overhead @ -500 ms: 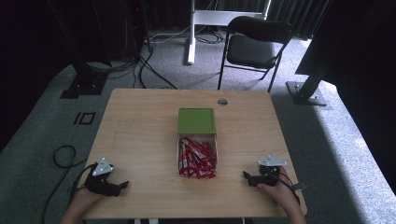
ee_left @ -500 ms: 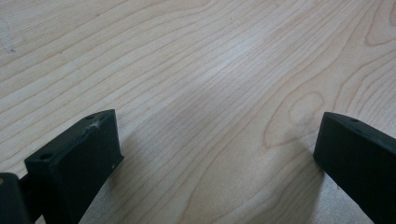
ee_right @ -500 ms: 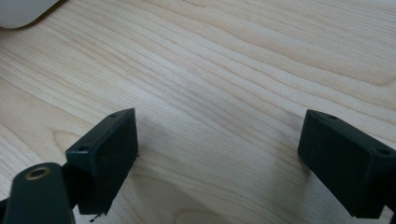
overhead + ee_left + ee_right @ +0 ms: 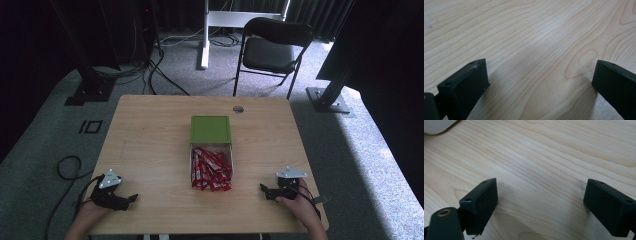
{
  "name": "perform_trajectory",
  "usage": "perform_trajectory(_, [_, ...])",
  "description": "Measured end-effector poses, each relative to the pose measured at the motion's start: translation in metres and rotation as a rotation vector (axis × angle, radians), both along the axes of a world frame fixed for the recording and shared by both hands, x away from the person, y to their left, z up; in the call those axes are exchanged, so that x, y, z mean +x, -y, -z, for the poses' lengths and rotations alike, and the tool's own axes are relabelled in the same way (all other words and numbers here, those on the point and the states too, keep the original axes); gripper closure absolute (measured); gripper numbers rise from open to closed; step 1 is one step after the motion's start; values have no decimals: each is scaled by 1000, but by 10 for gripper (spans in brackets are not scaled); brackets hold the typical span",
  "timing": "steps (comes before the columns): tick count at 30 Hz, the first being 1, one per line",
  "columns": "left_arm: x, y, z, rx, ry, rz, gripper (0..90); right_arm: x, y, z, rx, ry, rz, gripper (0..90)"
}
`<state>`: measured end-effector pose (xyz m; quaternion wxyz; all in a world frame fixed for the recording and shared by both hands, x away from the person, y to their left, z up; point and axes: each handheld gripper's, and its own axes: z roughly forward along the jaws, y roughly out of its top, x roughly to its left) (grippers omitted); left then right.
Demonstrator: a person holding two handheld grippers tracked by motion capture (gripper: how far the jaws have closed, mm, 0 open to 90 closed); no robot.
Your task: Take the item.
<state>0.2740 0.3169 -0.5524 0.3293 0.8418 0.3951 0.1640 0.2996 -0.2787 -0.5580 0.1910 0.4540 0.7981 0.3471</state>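
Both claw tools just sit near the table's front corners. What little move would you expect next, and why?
Probably the right gripper reaches toward the red packets in the clear box. Both it and the left gripper are open and empty, and the green lid is slid back.

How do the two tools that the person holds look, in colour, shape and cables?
Both the left tool and the right tool are black, with two blocky, flat-faced jaws that have small screw holes. Each carries a grey three-cornered plate on top and trails a thin black cable. No sleeves are visible.
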Motion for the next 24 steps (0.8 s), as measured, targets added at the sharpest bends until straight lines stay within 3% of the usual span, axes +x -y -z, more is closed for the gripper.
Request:
perform_trajectory(12, [0,0,0,0,0,0,14,0,2,-1,-3,-7,-15,120])
perform_trajectory(17, [0,0,0,0,0,0,14,-2,6,-11,21,-7,-23,120])
perform_trajectory(24, [0,0,0,0,0,0,14,-2,6,-41,56,63,-34,120])
